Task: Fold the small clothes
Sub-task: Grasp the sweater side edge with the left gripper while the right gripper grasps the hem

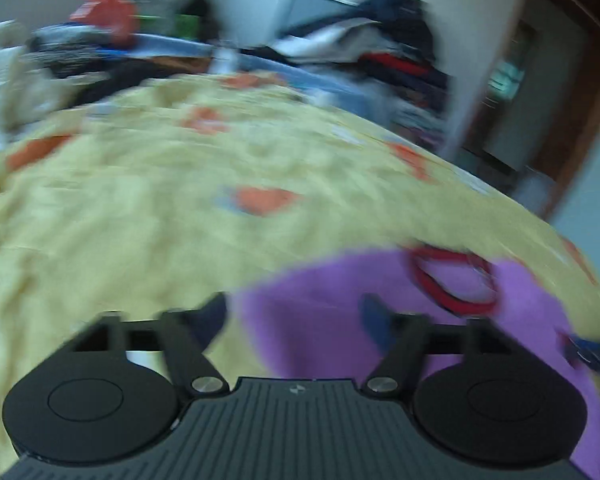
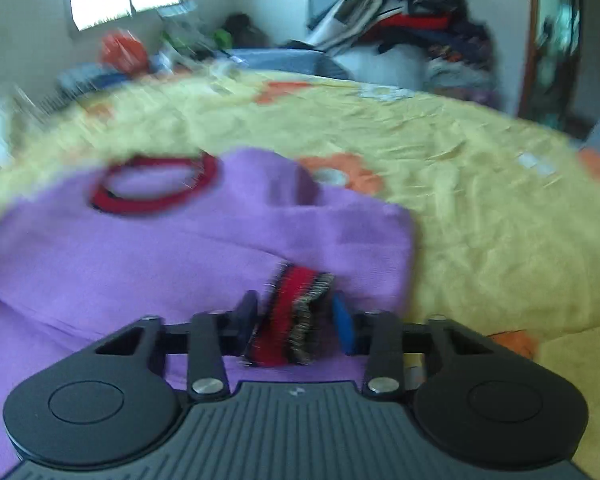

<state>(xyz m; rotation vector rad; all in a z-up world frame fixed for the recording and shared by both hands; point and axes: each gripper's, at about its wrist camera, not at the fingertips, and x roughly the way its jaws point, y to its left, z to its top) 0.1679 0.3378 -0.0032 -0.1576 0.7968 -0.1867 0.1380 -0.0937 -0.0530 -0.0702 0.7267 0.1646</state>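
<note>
A small purple sweater with a red collar lies on the yellow flowered bedspread. Its sleeve is folded back over the body. My right gripper is shut on the sleeve's red and black striped cuff, which fills the gap between the fingers. In the left wrist view the sweater lies at the lower right, with the collar beyond it. My left gripper is open over the sweater's left edge with nothing between its fingers. Both views are blurred.
A tall heap of clothes stands at the far end of the bed. Clutter with a red object sits at the far left. A wooden door frame is on the right. The bedspread stretches wide to the left.
</note>
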